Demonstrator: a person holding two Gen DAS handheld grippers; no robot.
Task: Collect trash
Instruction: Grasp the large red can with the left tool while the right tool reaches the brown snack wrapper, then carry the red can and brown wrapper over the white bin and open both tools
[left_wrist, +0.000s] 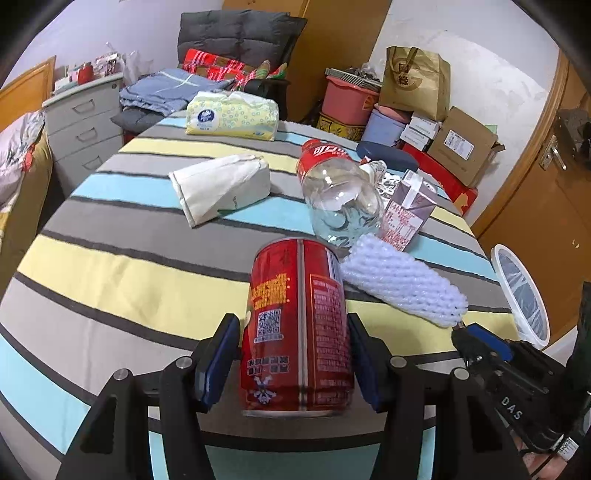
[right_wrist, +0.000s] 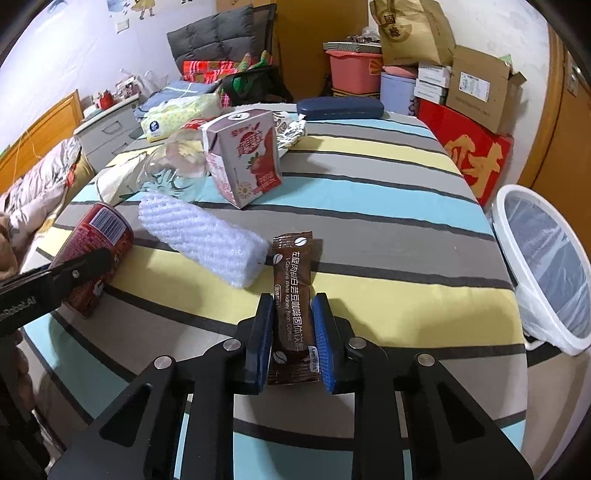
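My left gripper (left_wrist: 293, 325) is shut on a red drink can (left_wrist: 295, 332), held upright just above the striped tablecloth (left_wrist: 129, 266). Between the blue pads of my right gripper (right_wrist: 293, 301) is a brown coffee sachet (right_wrist: 293, 266), and the pads are shut on its lower half. A white foam net sleeve (right_wrist: 203, 240) lies between the two grippers. Behind the sleeve a clear plastic bottle (left_wrist: 340, 195) lies on its side, and a strawberry milk carton (right_wrist: 243, 158) stands tilted beside it. In the right wrist view the red can (right_wrist: 92, 236) shows at the left.
A white bin (right_wrist: 506, 236) lined with a bag stands off the table's right edge. A white tissue pack (left_wrist: 221, 188), a yellow tissue pack (left_wrist: 232, 118) and a dark blue case (right_wrist: 340, 109) lie further back. Boxes, a pink tub and a paper bag are stacked by the wall.
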